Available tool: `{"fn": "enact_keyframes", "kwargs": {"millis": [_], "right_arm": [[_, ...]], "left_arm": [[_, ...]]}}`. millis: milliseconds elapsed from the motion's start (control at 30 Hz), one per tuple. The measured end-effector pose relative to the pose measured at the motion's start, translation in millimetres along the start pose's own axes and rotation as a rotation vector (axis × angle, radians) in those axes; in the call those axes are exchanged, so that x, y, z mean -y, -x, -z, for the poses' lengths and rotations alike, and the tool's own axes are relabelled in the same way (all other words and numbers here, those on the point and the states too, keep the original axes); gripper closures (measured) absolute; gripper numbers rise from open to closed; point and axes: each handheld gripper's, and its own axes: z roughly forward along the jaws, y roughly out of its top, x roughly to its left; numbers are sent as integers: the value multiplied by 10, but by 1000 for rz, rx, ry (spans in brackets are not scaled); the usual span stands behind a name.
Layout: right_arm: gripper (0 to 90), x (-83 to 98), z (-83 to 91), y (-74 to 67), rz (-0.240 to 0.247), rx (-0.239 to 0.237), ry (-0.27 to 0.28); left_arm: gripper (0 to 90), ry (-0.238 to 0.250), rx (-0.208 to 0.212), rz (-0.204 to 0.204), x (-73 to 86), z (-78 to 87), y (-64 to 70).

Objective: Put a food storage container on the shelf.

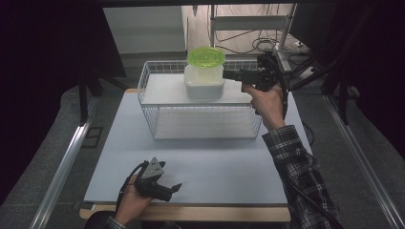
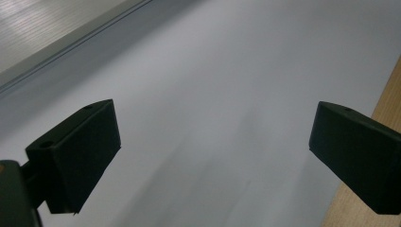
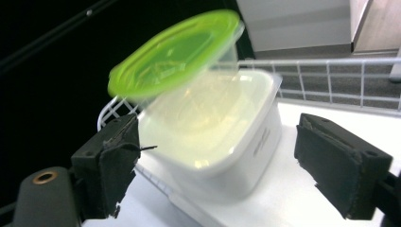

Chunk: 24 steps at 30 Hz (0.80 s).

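Jaws of the right gripper (image 1: 228, 75) stand spread beside a white square plastic tub (image 1: 204, 82) topped by a green-lidded clear container (image 1: 206, 57) — both on the white wire basket (image 1: 152, 125)'s shelf; the left gripper (image 1: 175, 187) rests released on the pale table (image 1: 224, 167).

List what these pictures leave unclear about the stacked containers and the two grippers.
- White container: contents unreadable through its cloudy walls; right gripper view blurred.
- Green-lidded container: its base is merged with the white one in the high view, so seating unclear.
- Wire rack: lower shelf partly hidden by the upper one.
- Left gripper: body covered by the hand.
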Motion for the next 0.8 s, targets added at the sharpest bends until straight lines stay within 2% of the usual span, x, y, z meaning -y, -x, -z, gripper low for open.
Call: {"fn": "enact_keyframes", "kwargs": {"millis": [333, 533, 667, 800], "right_arm": [[64, 355, 121, -166, 164, -1, -36], [27, 545, 130, -212, 214, -10, -65], [24, 667, 143, -207, 253, 13, -86], [25, 774, 183, -187, 267, 23, -102]], "left_arm": [[22, 21, 12, 9, 1, 5, -6], [22, 18, 12, 3, 0, 8, -5], [21, 18, 13, 1, 1, 9, -7], [20, 22, 17, 1, 0, 8, -4]]}}
